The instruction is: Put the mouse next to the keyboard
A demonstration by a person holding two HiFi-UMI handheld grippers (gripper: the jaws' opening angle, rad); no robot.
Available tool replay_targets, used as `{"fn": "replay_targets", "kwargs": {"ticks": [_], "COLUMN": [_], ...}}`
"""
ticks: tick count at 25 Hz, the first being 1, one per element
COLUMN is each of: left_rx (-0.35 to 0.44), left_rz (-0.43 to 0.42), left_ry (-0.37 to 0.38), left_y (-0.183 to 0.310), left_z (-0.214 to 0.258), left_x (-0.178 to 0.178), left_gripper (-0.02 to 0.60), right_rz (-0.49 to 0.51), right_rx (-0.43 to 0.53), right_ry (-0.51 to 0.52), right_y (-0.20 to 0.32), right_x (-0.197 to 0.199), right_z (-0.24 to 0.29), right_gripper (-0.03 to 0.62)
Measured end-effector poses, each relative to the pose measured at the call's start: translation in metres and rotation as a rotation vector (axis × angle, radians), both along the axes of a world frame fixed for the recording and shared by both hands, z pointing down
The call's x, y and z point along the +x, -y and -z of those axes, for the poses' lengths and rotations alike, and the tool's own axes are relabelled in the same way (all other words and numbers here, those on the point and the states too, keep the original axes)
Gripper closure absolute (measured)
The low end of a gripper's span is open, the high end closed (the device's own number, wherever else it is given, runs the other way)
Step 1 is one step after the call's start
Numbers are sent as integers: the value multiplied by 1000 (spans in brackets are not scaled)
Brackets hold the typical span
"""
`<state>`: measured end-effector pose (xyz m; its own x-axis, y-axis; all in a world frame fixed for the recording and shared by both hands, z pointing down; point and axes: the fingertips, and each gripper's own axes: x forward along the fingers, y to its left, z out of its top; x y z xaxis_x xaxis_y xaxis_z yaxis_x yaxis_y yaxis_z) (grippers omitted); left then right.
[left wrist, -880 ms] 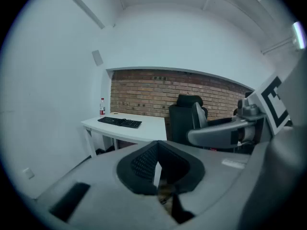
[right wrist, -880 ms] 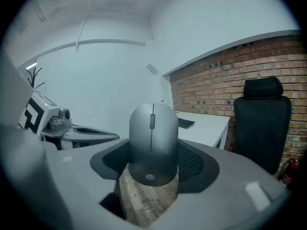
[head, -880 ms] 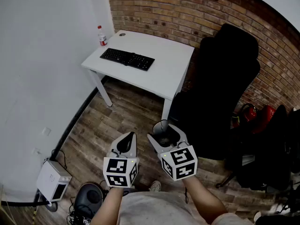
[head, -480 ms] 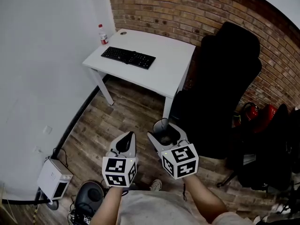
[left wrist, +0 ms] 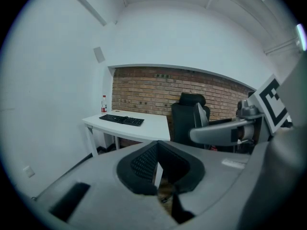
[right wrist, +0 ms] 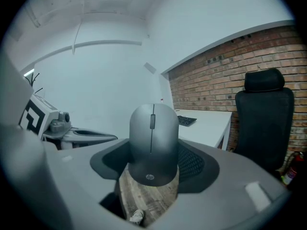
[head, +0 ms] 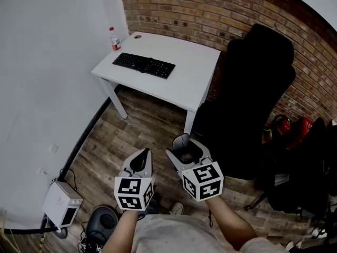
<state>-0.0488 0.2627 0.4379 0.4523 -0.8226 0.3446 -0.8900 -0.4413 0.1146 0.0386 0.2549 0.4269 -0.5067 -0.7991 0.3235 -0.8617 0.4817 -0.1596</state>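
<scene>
White desk (head: pixel 195 73) is well off, right gripper (head: pixel 185 151) pinches the mouse (right wrist: pixel 152 143) by its sides (looks light, slick), left gripper (head: pixel 141 159) pressed together, empty

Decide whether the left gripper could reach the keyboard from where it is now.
Probably not. The left gripper hangs near the person's body, and a stretch of floor lies between it and the table bearing the keyboard. Nothing blocks the path; the person would likely need to step closer.
</scene>
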Motion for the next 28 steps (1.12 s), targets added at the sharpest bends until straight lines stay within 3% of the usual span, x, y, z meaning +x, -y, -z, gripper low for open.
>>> {"fn": "replay_targets", "kwargs": {"ticks": [10,28], "left_rx": [6,-18], "left_rz": [-47,-145], "left_ry": [-43,-96], "left_y": [79,203], "left_z": [6,9], "left_x": [-23,-112], "left_gripper": [586,586], "right_rz": [-27,-135], "right_rx": [15,-13], "right_ry": [1,10], "right_y": [68,182], "right_x": [-31,-120], "right_z": [8,15], "right_gripper": [287,287]}}
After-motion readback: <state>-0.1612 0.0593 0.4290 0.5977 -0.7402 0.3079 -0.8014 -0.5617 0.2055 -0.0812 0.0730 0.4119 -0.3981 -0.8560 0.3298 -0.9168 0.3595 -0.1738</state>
